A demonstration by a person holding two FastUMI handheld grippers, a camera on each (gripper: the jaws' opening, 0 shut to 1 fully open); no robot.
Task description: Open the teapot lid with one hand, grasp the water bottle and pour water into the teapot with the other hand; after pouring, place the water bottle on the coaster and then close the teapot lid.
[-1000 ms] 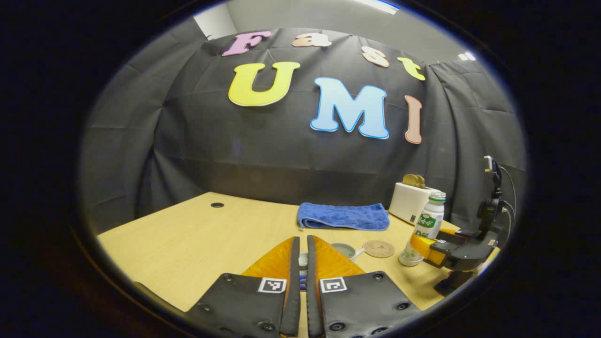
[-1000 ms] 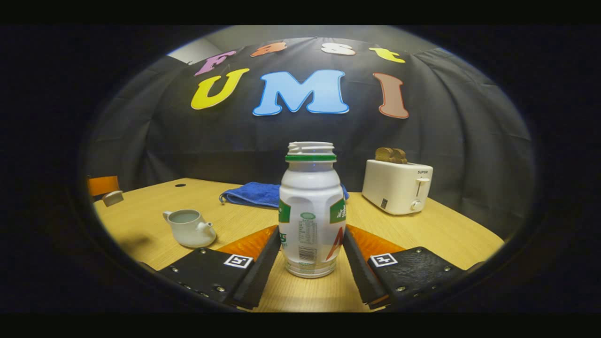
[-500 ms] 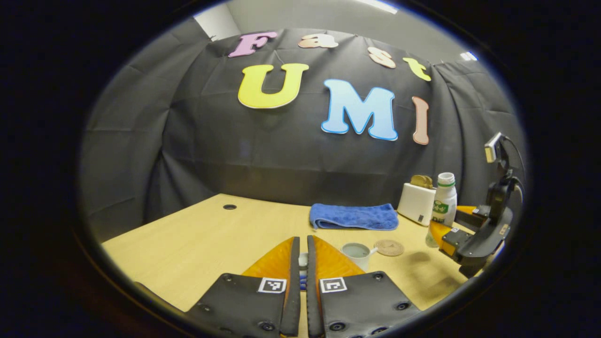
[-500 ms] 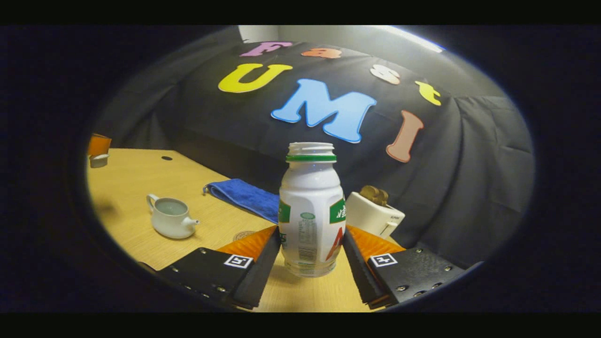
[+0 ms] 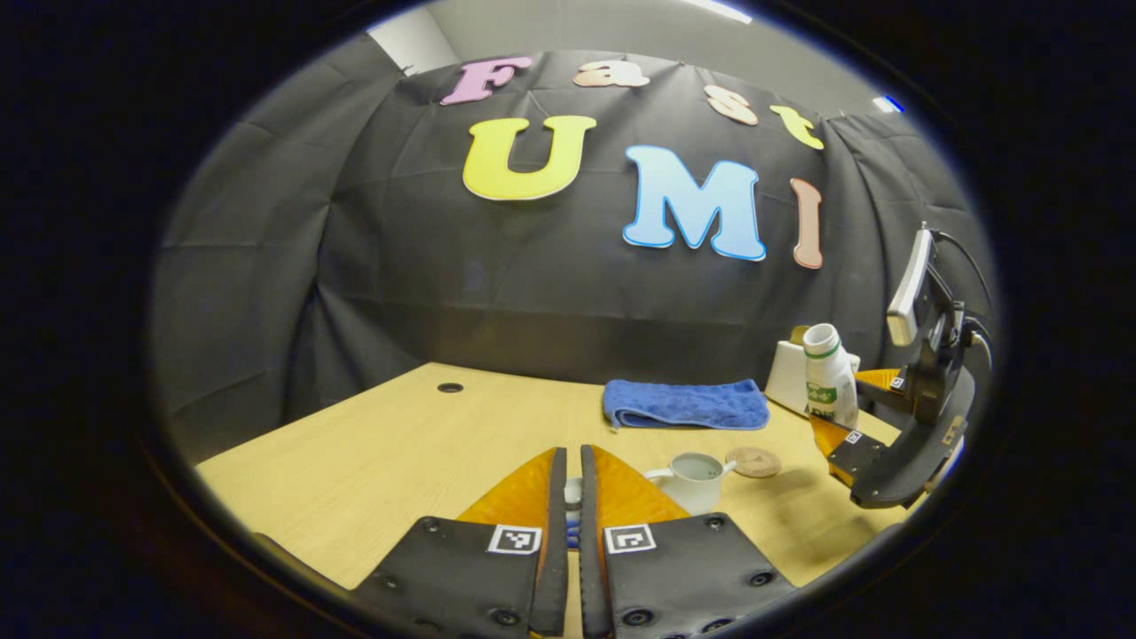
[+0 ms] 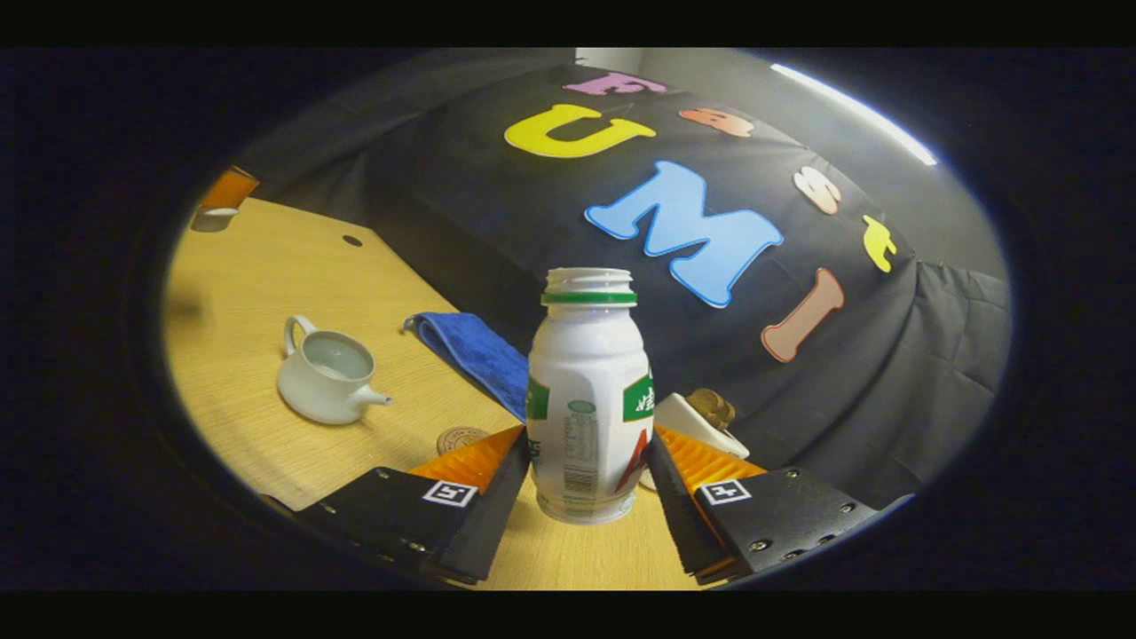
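Note:
My right gripper (image 6: pixel 590 437) is shut on the white, uncapped water bottle (image 6: pixel 590 390), both fingers pressing its lower body. In the left gripper view that bottle (image 5: pixel 827 377) hangs above the table at the far right, tilted leftward. The white teapot (image 6: pixel 324 373) stands open on the table, left of the bottle; it is also just right of my left fingers (image 5: pixel 697 477). A round coaster (image 5: pixel 753 461) lies right beside the teapot. My left gripper (image 5: pixel 571 454) is shut on the teapot lid (image 5: pixel 572 493), a small white piece pinched between its fingers. From the right gripper view the lid (image 6: pixel 216 213) is held far off at the upper left.
A folded blue towel (image 5: pixel 685 404) lies at the back of the wooden table (image 5: pixel 399 444). A white toaster (image 5: pixel 785 377) with bread stands behind the bottle. A cable hole (image 5: pixel 450 387) sits at the back left. The black cloth wall closes the far side.
The right gripper has lifted the bottle off the table and tilted it left toward the teapot. The left gripper has kept the lid and shifted slightly.

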